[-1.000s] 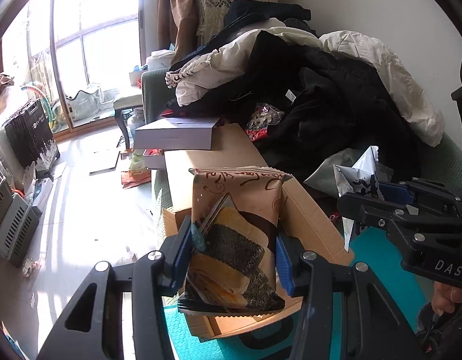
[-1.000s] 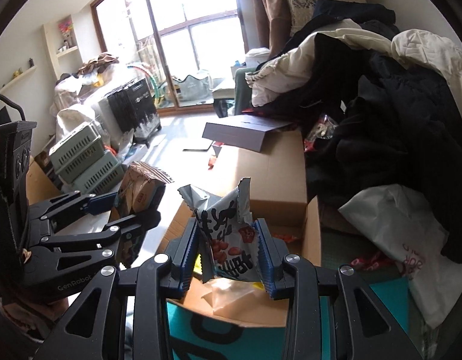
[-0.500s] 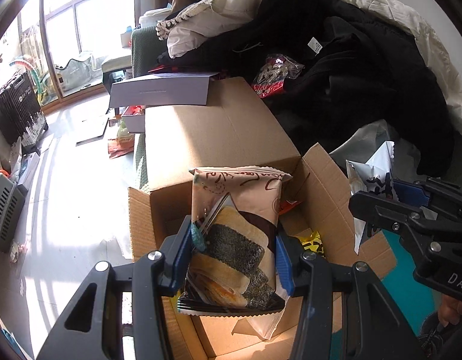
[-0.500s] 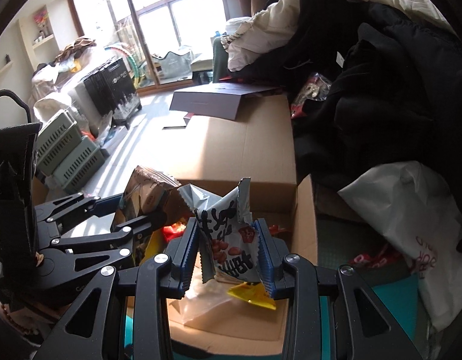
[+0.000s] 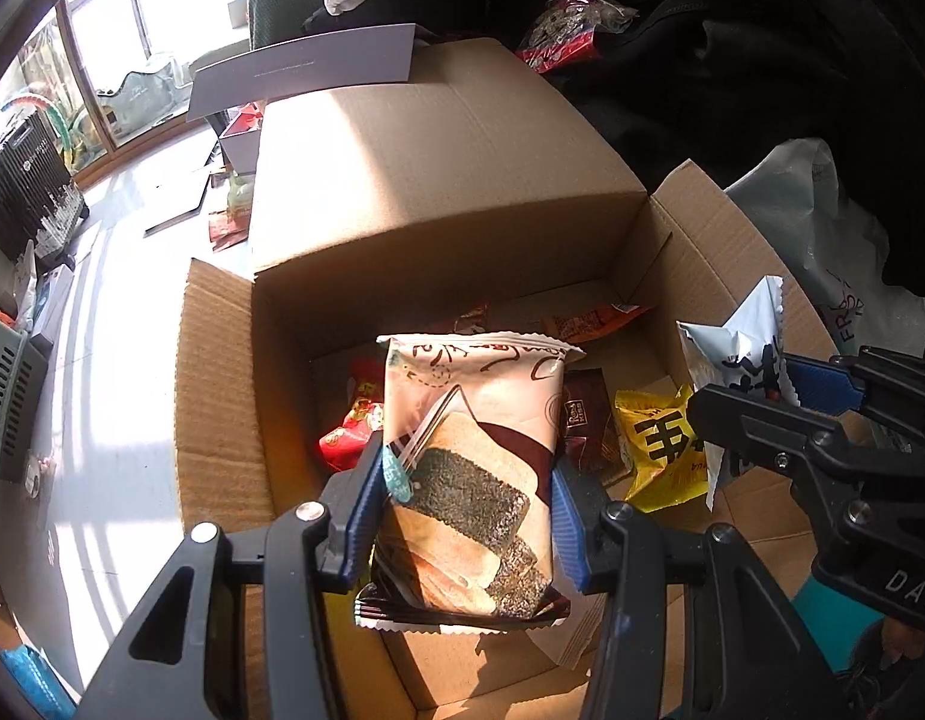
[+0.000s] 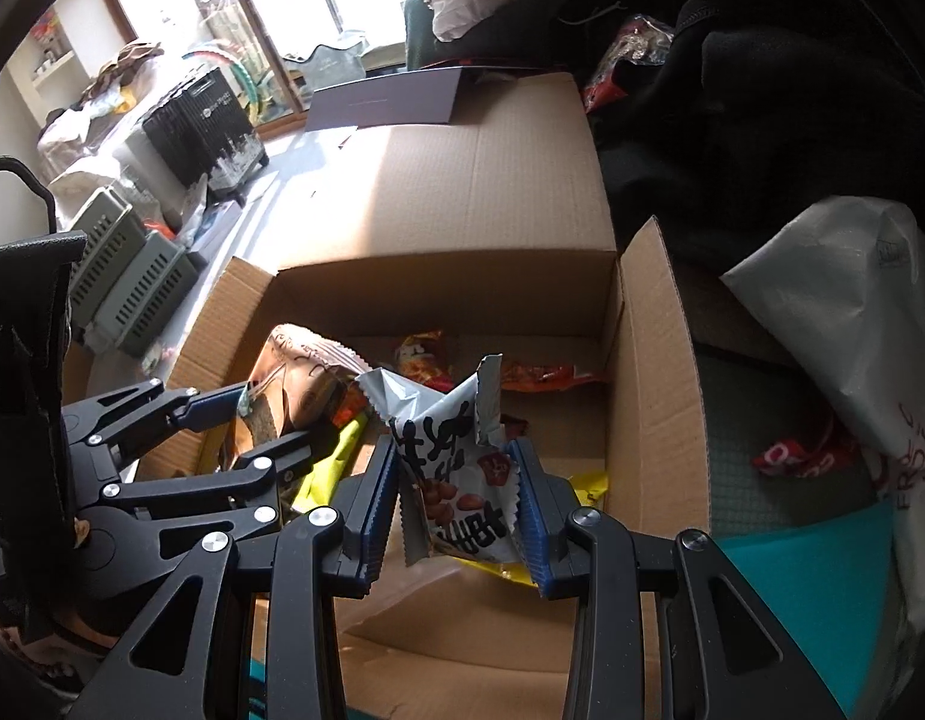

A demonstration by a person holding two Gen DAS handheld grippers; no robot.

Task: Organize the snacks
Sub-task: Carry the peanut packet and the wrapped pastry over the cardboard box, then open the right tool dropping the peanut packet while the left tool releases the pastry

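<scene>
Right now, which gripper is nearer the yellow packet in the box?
Right. The right gripper hangs just above the yellow packet; the left gripper sits beside it, further toward the box's left wall.

Left gripper and right gripper, fingers clamped, angled downward.

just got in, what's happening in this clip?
A person is packing snacks into an open cardboard box using two handheld grippers. The left gripper is shut on a beige seaweed-cracker pack, held upright over the box. The right gripper is shut on a crumpled silver peanut pack, also above the box. Several snacks already lie inside, including a yellow pack and a red pack. Neither held pack has been let go yet.
</scene>
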